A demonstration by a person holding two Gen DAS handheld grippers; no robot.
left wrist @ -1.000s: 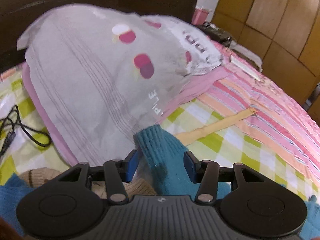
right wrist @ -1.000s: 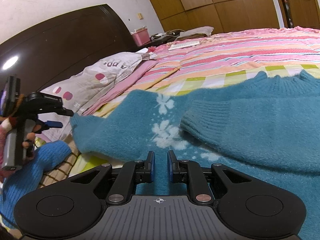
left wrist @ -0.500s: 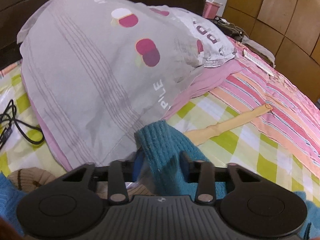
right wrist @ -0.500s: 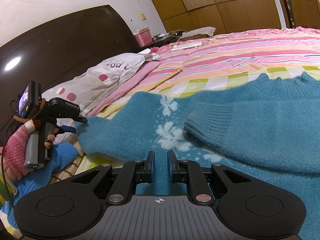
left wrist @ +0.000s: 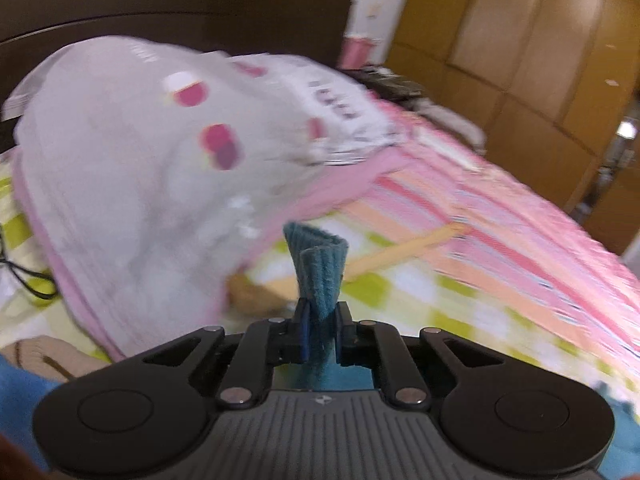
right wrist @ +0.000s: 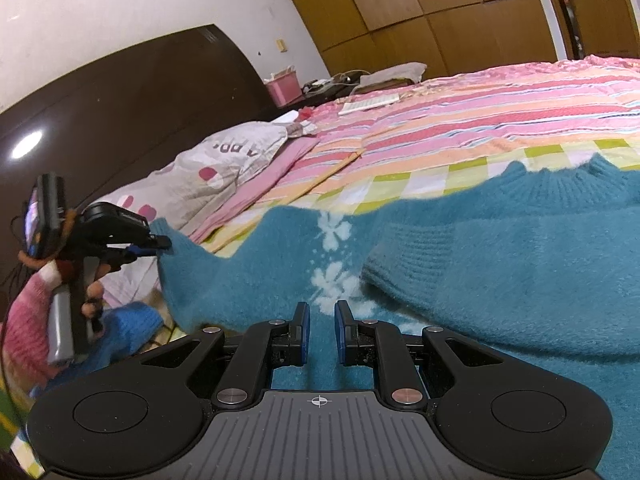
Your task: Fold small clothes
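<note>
Right gripper (right wrist: 320, 330): sat low over the near part of the teal sweater (right wrist: 500, 280), fingers set narrowly apart with only a slim gap; whether they pinched any knit could not be told.
Sweater: lay spread on the checked and striped bedspread (right wrist: 460, 120), its long axis running left to right across the right wrist view, with one sleeve (right wrist: 460, 264) already folded across the body beside the white flower pattern (right wrist: 332, 276).
Left gripper (right wrist: 154, 246): out at the sweater's far left end, clamped on the sleeve cuff (left wrist: 318, 268), which stood bunched upright between its fingers and raised off the bed.
Key relation: the free sleeve stretched from the body leftward to the left gripper, so that hand was much the nearer to it; carrying it rightward over the body looked like the coming fold.
Beyond: a grey spotted pillow (left wrist: 152, 168), then the dark headboard (right wrist: 120, 112) and wooden wardrobe doors (right wrist: 440, 8).
</note>
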